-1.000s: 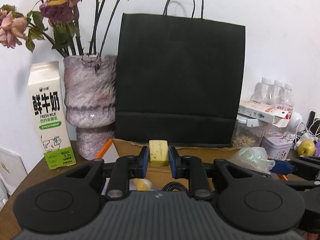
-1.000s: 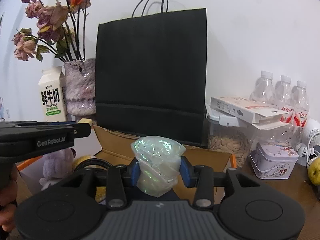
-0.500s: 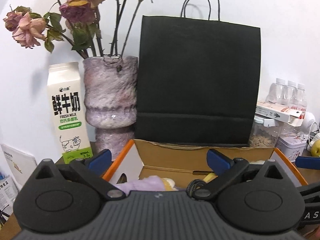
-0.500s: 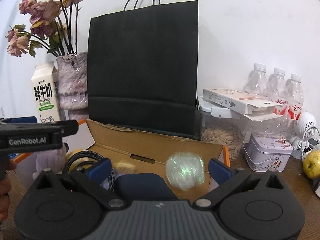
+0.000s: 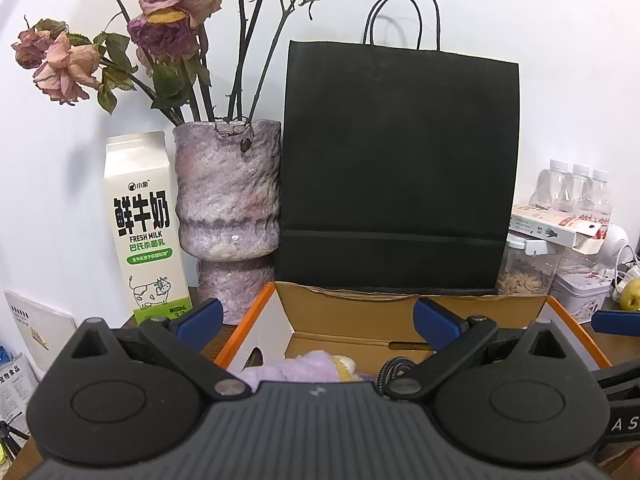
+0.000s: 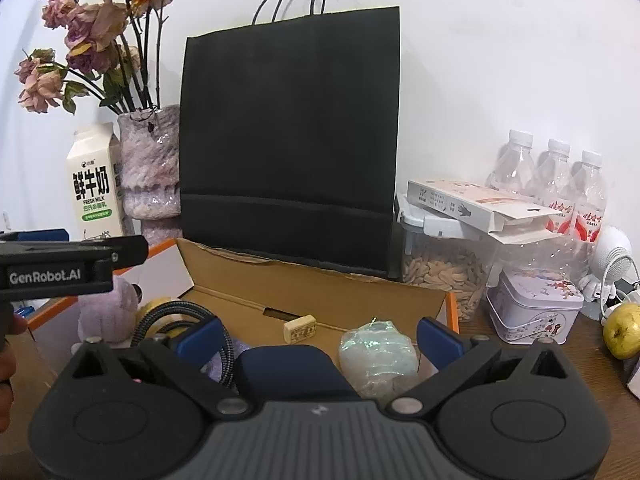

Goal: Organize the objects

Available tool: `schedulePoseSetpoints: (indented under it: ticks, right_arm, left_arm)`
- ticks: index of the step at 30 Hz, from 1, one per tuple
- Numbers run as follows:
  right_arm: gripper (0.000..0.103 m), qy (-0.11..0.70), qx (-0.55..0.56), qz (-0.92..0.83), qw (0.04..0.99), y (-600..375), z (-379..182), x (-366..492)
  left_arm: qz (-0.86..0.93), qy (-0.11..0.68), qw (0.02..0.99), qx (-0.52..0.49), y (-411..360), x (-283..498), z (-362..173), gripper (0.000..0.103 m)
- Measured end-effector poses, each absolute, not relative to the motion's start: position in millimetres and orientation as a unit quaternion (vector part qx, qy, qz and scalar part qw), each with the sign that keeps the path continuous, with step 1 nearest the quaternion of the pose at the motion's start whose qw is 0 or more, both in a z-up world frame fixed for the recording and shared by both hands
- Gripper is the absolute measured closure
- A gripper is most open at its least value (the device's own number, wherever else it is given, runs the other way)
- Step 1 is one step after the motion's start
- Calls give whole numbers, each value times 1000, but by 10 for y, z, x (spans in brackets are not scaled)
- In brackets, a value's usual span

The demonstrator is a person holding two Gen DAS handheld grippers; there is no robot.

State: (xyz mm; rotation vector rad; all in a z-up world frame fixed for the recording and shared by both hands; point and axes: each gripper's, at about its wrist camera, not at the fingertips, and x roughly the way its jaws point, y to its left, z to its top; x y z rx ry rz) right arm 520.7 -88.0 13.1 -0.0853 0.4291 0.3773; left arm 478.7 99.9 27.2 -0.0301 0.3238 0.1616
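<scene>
An open cardboard box (image 5: 352, 316) (image 6: 320, 292) with orange edges lies in front of both grippers. In the right wrist view a small yellow block (image 6: 300, 330) and a crumpled iridescent plastic wrap (image 6: 378, 350) rest inside it, beside a dark blue object (image 6: 288, 368), a braided black cable (image 6: 176, 316) and a purple plush toy (image 6: 108, 312). My left gripper (image 5: 318, 318) hangs over the box's near side, open and empty, above the purple plush (image 5: 288, 368). My right gripper (image 6: 318, 334) is open too, with the wrap lying below, between its blue pads, untouched.
A black paper bag (image 5: 400, 168) stands right behind the box. Left of it are a purple vase of dried roses (image 5: 228, 200) and a milk carton (image 5: 144, 224). On the right stand a seed jar (image 6: 440, 272), a tin (image 6: 532, 308), water bottles (image 6: 556, 184) and a pear (image 6: 622, 330).
Both grippers opened. The yellow block left my left gripper and the plastic wrap left my right one; both dropped into the box and now lie there.
</scene>
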Motion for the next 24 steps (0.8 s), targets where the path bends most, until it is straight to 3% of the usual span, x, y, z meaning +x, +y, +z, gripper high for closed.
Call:
schedulePoseSetpoints:
  ticks: [24]
  right_arm:
    - [0, 188, -40, 203, 960, -1106, 448, 4191]
  left_arm:
    - [60, 161, 985, -16, 946, 3688, 427, 0]
